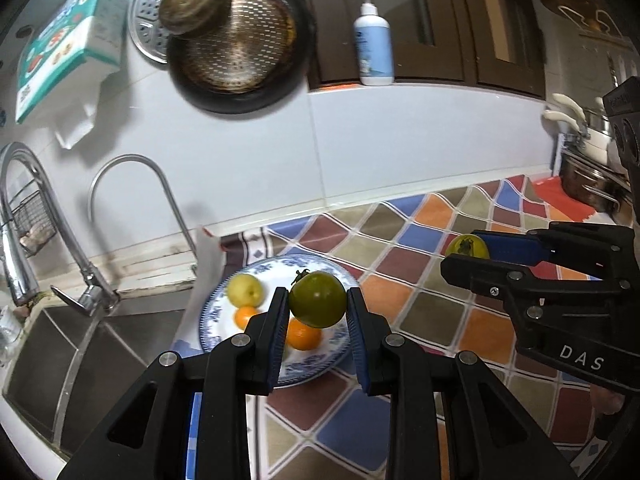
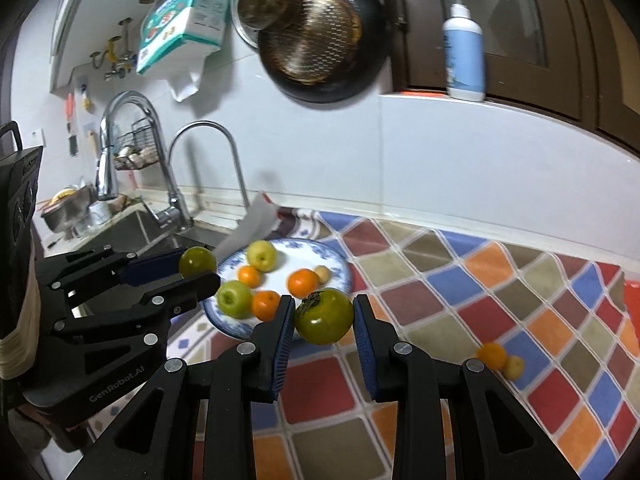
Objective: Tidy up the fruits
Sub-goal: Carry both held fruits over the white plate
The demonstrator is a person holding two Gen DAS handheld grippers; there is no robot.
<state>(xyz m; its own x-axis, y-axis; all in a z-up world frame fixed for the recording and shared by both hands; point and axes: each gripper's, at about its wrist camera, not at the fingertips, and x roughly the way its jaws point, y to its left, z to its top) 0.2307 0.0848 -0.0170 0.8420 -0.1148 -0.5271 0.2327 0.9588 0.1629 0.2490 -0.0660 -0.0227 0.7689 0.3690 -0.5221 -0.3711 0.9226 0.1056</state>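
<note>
Each claw has a green tomato pinched between its blue pads. The left claw (image 1: 318,306) grips a green tomato (image 1: 317,299) with a dark stalk on top, and it hangs in the air above the near side of the blue-and-white plate (image 1: 344,276). Seen from the right wrist camera, this claw (image 2: 202,270) comes in from the left, over the plate's left rim (image 2: 344,268).

The right claw (image 2: 323,314) holds a second green tomato (image 2: 324,316) (also stalked) over the chequered cloth (image 2: 500,280), just by the near edge of the plate; I cannot tell whether it overlaps the rim. From the left wrist camera that claw (image 1: 466,254) sits well off to the right.

On the plate lie a yellow apple (image 2: 262,255), a green apple (image 2: 235,298), three oranges (image 2: 304,282) and one small pale fruit (image 2: 322,274). A lone orange (image 2: 491,355) and another small pale fruit (image 2: 514,367) touch each other on the cloth, well apart from the plate to the right.

Left of the plate are the sink (image 1: 100,344) and two curved taps (image 1: 136,184). A frying pan (image 1: 240,48) hangs on the white wall, and a pump bottle (image 1: 374,40) stands on the ledge.
</note>
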